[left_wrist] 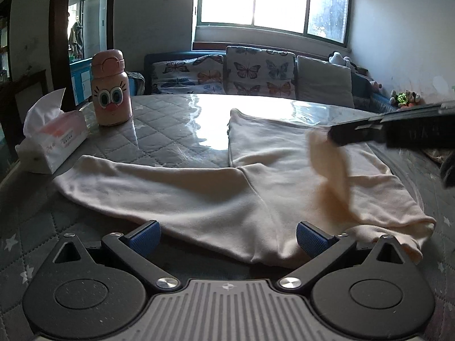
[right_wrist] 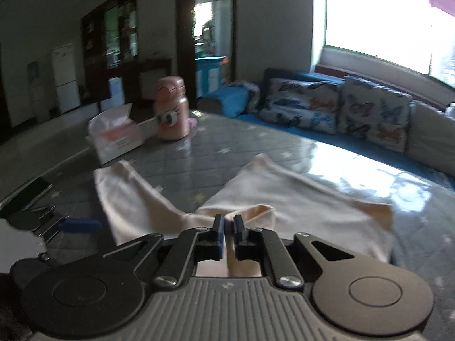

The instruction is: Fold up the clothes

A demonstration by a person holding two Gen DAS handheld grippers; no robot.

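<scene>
Right wrist view has the right gripper [right_wrist: 227, 233] pinching a corner of the cream garment [left_wrist: 199, 193] and lifting it, likely to fold it across the rest, spread flat on the bench [left_wrist: 170, 119], while the left gripper [left_wrist: 227, 237] hangs spread and empty at the near hem.
</scene>
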